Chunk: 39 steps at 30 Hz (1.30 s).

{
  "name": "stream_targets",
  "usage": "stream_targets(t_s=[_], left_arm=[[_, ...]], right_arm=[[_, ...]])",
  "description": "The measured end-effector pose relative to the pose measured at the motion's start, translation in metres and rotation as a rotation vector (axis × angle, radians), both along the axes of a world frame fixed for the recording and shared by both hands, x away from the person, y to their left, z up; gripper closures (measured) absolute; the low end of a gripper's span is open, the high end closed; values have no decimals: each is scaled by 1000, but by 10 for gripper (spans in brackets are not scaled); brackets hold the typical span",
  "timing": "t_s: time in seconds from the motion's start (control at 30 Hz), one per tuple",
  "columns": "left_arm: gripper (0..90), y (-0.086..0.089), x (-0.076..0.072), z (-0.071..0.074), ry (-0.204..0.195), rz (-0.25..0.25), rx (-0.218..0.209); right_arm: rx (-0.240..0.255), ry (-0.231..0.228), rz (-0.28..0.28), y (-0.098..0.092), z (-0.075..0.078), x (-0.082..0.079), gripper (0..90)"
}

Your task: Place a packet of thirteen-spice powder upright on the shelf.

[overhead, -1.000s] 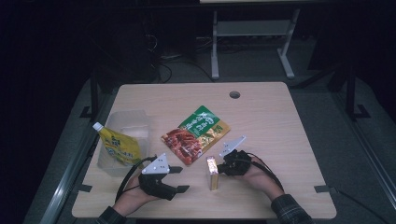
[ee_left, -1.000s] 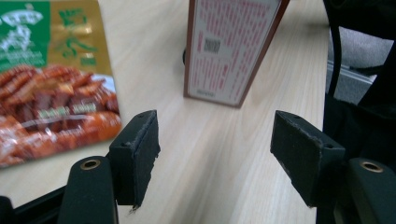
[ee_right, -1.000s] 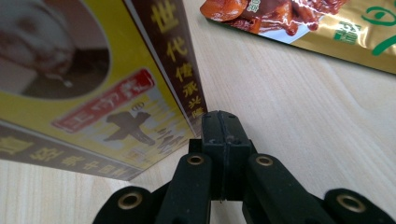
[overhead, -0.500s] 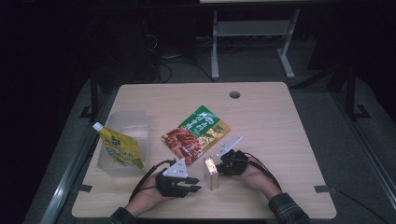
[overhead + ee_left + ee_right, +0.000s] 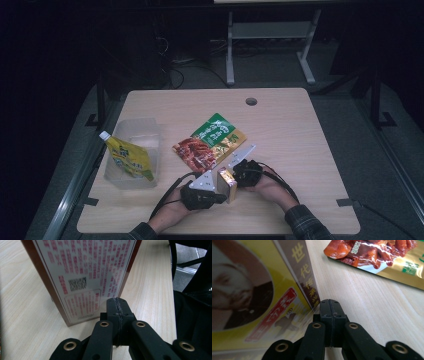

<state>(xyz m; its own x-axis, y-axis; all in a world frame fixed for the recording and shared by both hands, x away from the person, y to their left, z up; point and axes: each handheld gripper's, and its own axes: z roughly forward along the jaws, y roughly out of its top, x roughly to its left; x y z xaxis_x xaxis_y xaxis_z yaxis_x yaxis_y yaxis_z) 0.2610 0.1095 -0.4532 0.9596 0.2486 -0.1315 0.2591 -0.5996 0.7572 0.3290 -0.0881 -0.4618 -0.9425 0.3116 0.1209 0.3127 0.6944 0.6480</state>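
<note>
A small yellow and brown box [image 5: 227, 184] stands on the wooden table [image 5: 300, 150] near its front edge, between my two grippers. My left gripper [image 5: 221, 198] lies left of it; its jaws have just closed and are shut on nothing, their tip [image 5: 117, 305] close to the box's printed white back [image 5: 85, 272]. My right gripper [image 5: 237, 177] is on the box's other side, shut and empty, its tip [image 5: 330, 307] at the foot of the yellow front face [image 5: 257, 295]. Whether either tip touches the box I cannot tell.
A red and green food pouch [image 5: 210, 142] lies flat just behind the box, its red end [image 5: 372, 252] beyond my right gripper. At the left stands a clear plastic tub [image 5: 145, 131] holding a yellow spouted pouch [image 5: 127, 157]. A cable hole [image 5: 251, 101] marks the table's far side.
My left gripper has slid right, up to the box, and its jaws have closed on nothing. The right gripper and the box have stayed put.
</note>
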Motion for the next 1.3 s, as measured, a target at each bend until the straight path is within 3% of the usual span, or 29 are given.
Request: stream_targets(t_s=[0.33,0.47,0.7,0.8,0.87,0.9,1.03,1.3], left_arm=[[897,-2,0,0,-11,1,0],[897,-4,0,0,-10,-2,-6],[895,-7,-1,0,-11,-7,-11],[876,-3,-2,3,-6,-9,-12],[838,0,-1,4,-1,-12,-9],[838,3,-1,6,0,-11,-8],[777,14,-1,9,14,-5,-8],[591,42,-3,8,43,26,38]], right_arm=[[12,0,9,3,2,2,900],[43,10,14,2,4,2,900],[32,1,11,0,3,2,900],[30,1,-36,-8,7,1,900],[21,-5,-97,-20,12,-1,896],[21,-5,-97,-20,12,-1,896],[31,-2,-180,-42,18,-11,808],[47,-29,-273,-71,33,-41,609]])
